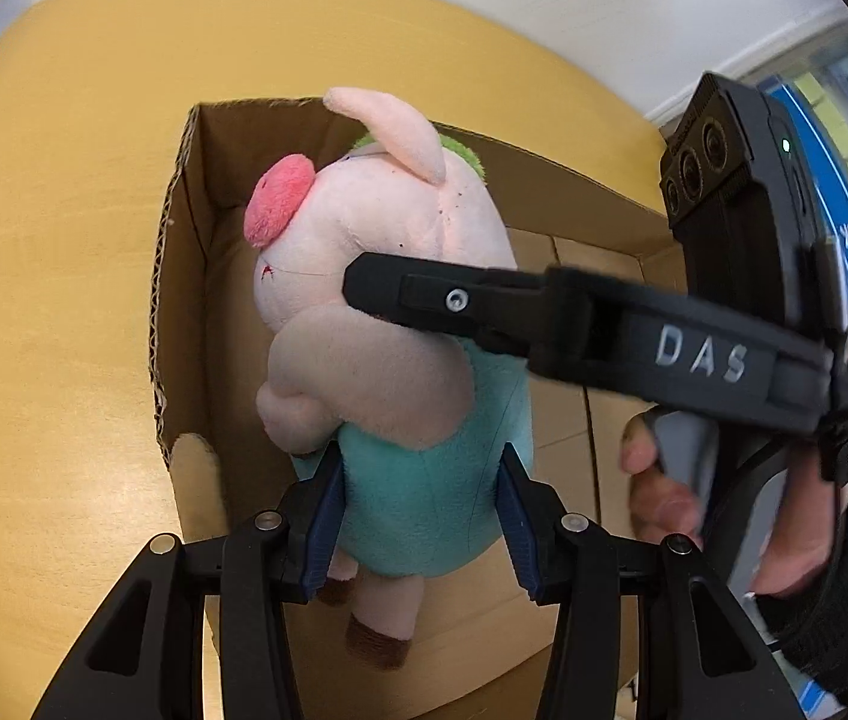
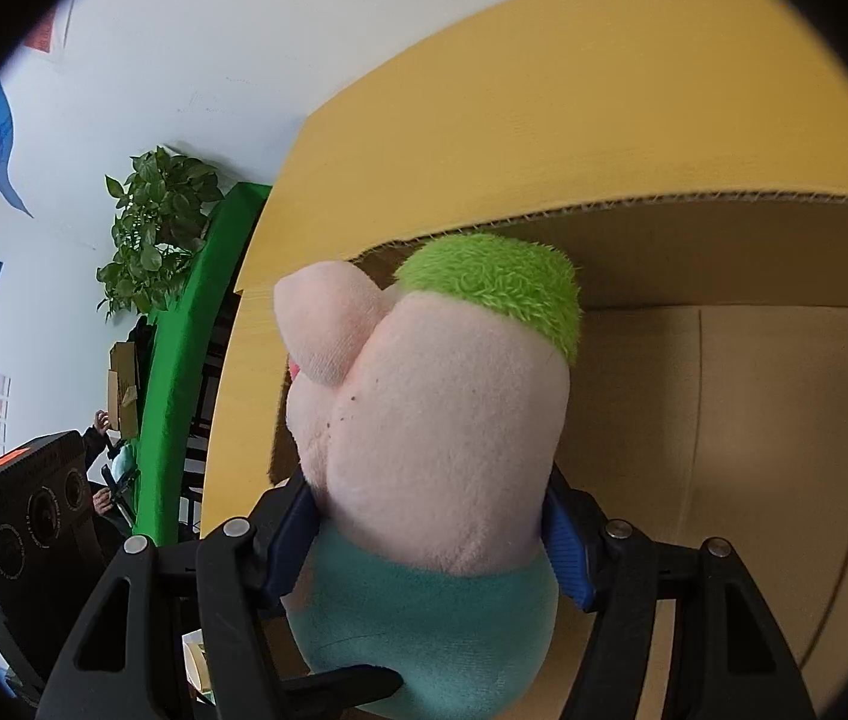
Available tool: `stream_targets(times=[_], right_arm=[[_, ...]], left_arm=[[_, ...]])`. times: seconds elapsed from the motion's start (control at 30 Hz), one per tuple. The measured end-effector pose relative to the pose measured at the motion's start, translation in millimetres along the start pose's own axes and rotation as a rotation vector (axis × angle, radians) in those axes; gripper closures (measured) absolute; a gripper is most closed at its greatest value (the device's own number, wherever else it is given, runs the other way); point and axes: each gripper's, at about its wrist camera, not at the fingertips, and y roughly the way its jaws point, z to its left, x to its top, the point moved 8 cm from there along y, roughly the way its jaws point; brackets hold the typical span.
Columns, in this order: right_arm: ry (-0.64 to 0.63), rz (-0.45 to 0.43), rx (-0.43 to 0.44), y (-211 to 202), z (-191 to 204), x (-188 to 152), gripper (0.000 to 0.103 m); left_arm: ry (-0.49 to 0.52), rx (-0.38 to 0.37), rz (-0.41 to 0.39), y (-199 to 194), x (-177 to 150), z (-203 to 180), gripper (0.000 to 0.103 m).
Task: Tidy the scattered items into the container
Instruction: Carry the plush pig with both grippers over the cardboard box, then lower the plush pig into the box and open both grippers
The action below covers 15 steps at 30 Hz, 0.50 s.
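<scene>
Hiding the box (image 1: 184, 276) floor, plush pig (image 1: 388, 312) fills both tongs

One plush pig (image 1: 388, 276), one cardboard box (image 1: 184, 276)

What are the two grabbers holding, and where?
Both hold the plush pig: left gripper on its teal belly, right gripper around its head.

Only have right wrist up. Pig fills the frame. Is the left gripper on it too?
Observer: Yes. The left gripper pads clamp the plush pig at its teal belly.
Operator: Where's the right one gripping?
Observer: The right gripper grips it higher; one finger crosses the pig's cheek.
Operator: Over the box?
Observer: Yes, inside the cardboard box opening, feet still off the floor.
</scene>
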Motion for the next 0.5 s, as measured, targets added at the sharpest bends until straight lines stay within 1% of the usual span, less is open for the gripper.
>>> stream_targets(times=[0.07,0.1,0.17,0.27,0.33,0.4,0.43,0.5], right_arm=[[-0.002,-0.008,-0.008,5.3,0.9,1.6,0.030],[-0.001,-0.012,-0.011,7.7,1.0,2.6,0.028],[0.000,-0.024,-0.016,10.0,0.7,4.0,0.020],[-0.016,-0.046,-0.043,7.4,2.8,5.8,0.017],[-0.056,-0.065,-0.069,-4.1,10.1,6.0,0.016],[-0.134,-0.100,-0.117,-24.2,22.7,7.6,0.016],[-0.168,-0.113,-0.140,-35.2,28.5,7.9,0.016],[-0.227,-0.140,-0.217,-59.9,37.2,6.6,0.016]], left_arm=[[-0.020,-0.008,0.003,0.1,1.5,3.4,0.050],[-0.021,-0.007,0.002,-0.3,1.8,4.0,0.047],[-0.019,-0.006,-0.001,-1.6,1.4,3.3,0.041],[-0.003,0.019,-0.016,-7.7,0.4,-0.4,0.036],[-0.014,0.057,-0.044,-19.5,0.8,0.1,0.035],[-0.027,0.066,-0.080,-35.0,0.7,-1.9,0.035],[-0.032,0.061,-0.103,-45.3,0.1,-4.4,0.031],[-0.036,0.068,-0.155,-68.3,-3.2,-10.5,0.025]])
